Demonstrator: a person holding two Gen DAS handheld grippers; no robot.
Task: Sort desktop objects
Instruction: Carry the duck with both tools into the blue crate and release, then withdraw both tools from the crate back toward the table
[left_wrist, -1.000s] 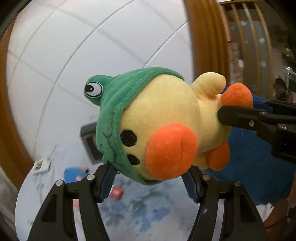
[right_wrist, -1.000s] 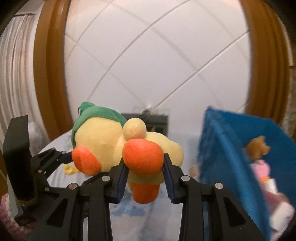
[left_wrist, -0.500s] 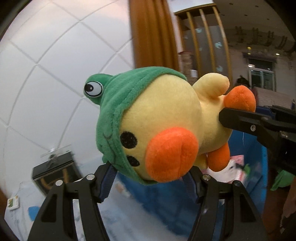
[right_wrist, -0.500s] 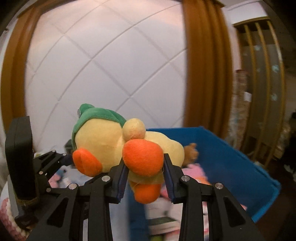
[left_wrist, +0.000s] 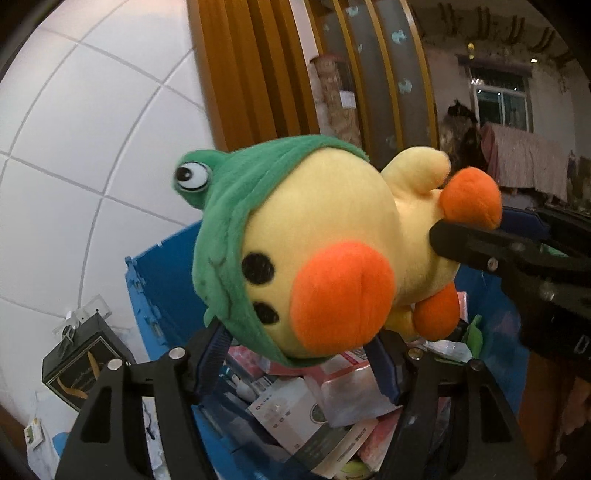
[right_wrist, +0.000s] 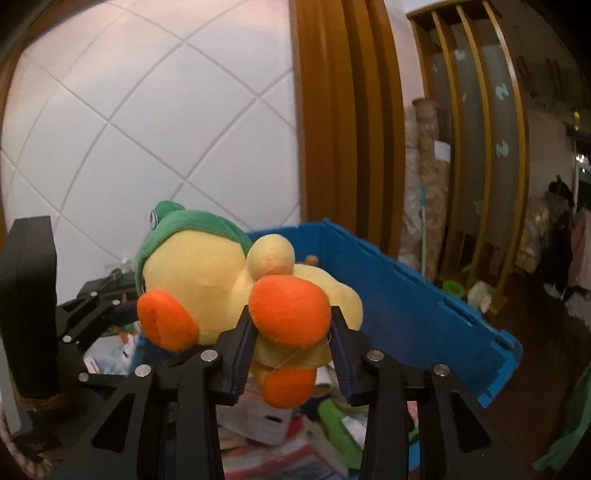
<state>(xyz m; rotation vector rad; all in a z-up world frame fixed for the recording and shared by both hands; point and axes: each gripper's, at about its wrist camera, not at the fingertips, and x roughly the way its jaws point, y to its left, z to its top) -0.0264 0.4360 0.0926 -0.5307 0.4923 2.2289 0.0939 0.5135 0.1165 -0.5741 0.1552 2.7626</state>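
Held over a half-filled blue plastic crate (left_wrist: 155, 295), a yellow plush duck in a green frog hood (left_wrist: 317, 236) awaits its drop as the left gripper (left_wrist: 295, 354) and right gripper (right_wrist: 291, 347) fingers begin opening around it.

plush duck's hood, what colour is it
Green, with a white-and-black frog eye, on the yellow plush duck's hood; clearest in the left wrist view.

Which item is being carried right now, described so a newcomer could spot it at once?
Look above the blue bin, packed with boxes and packets. Over it, the plush duck hangs between the left gripper and the right gripper, both now opening. Only it is yellow with an orange beak and green frog hood.
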